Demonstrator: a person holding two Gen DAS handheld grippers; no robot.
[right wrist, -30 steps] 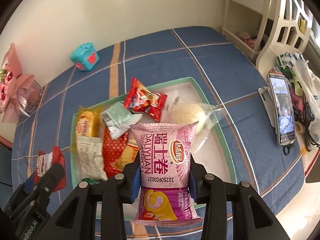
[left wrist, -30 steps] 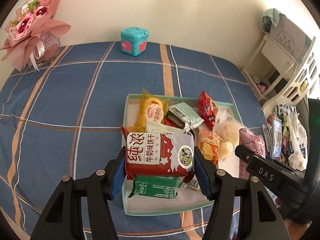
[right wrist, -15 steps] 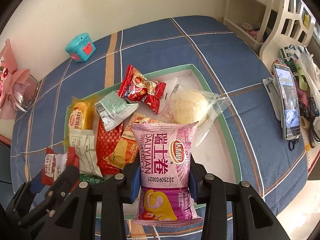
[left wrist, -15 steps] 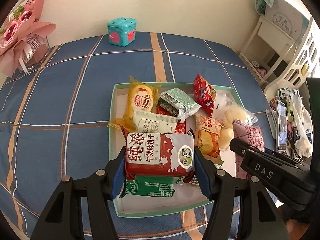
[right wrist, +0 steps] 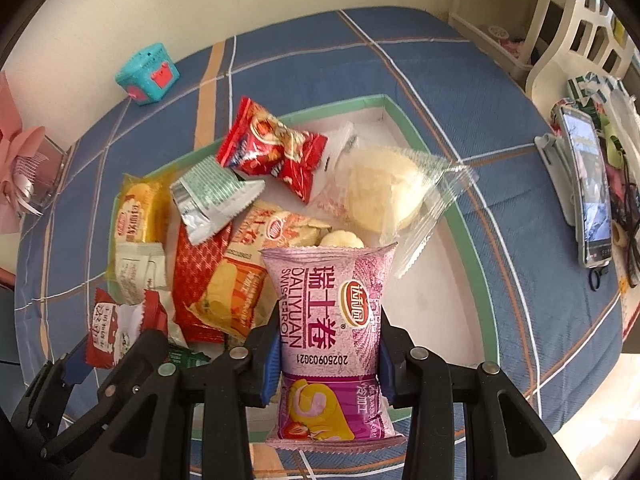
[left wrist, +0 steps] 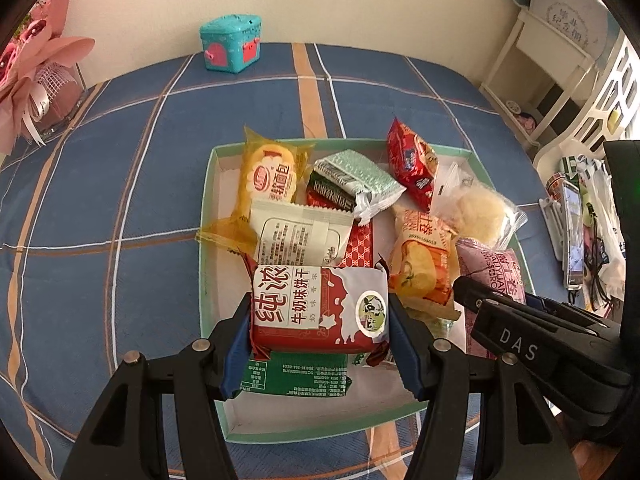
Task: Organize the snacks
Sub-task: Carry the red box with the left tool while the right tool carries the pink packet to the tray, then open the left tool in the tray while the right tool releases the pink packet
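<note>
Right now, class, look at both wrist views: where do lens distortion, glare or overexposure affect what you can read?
Left wrist view: fisheye bends the blue plaid cloth lines and darkens the corners; the red milk biscuit packet in the left gripper is sharp. Right wrist view: same curving; the lower right edge washes out white, yet the pink Swiss roll packet in the right gripper reads clearly.

Green packet [left wrist: 296, 374] half under biscuit pack [left wrist: 320, 308]

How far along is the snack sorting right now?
Done: several packets already lie in the green tray. In hand: left gripper holds the red milk biscuit pack; right gripper holds the pink Swiss roll pack, both above the tray. Left: releasing both.
</note>
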